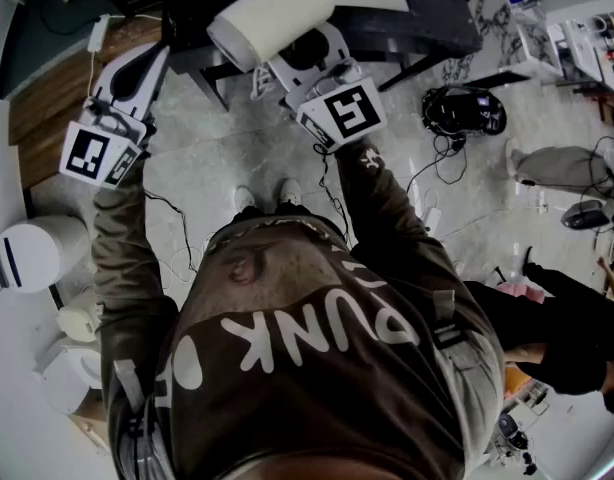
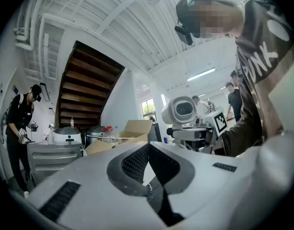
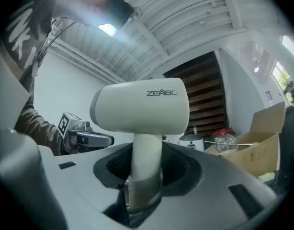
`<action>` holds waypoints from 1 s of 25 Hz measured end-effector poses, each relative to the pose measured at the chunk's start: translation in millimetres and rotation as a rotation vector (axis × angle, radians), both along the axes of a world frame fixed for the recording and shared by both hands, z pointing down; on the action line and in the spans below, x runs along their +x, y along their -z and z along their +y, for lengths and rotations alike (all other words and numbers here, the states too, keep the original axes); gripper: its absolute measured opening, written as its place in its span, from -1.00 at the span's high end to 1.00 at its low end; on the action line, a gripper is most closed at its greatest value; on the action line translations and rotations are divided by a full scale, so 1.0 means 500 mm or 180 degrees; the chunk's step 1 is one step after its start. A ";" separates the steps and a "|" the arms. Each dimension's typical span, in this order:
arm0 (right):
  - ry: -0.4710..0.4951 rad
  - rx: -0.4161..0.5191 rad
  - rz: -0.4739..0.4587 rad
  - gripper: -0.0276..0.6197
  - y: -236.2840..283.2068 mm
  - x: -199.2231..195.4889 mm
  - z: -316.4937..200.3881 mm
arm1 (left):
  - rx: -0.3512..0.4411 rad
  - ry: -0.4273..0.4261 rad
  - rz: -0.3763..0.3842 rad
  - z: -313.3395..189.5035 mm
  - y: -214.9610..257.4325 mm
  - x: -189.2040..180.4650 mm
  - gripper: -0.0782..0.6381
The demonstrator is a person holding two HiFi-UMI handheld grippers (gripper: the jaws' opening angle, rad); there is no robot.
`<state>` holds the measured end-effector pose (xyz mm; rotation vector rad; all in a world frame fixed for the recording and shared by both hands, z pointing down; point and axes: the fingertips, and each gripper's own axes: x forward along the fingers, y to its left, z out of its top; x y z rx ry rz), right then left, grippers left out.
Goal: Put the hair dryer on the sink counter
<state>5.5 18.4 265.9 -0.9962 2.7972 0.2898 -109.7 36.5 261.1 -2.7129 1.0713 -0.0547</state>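
Observation:
A white hair dryer is held up in the air, its handle clamped between the dark pads of my right gripper. From the head view the dryer's barrel shows above the right gripper, high over the floor. My left gripper is raised at the left, apart from the dryer. Its jaws stand together with nothing between them. The left gripper view shows the dryer end-on, off to the right. No sink counter can be made out.
A dark table lies just ahead. Cables and a black headset lie on the stone floor, and a white round bin stands at the left. A metal cabinet, a cardboard box, wooden stairs and several bystanders show around.

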 end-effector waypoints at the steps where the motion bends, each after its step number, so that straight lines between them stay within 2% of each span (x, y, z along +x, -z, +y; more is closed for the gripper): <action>1: 0.0000 0.0004 0.0000 0.42 0.000 0.000 -0.001 | 0.0001 0.0001 0.0002 -0.001 -0.001 0.000 0.80; 25: 0.0011 -0.0011 -0.0130 0.42 0.009 0.036 -0.011 | 0.0012 0.0010 -0.0065 -0.009 0.005 0.032 0.80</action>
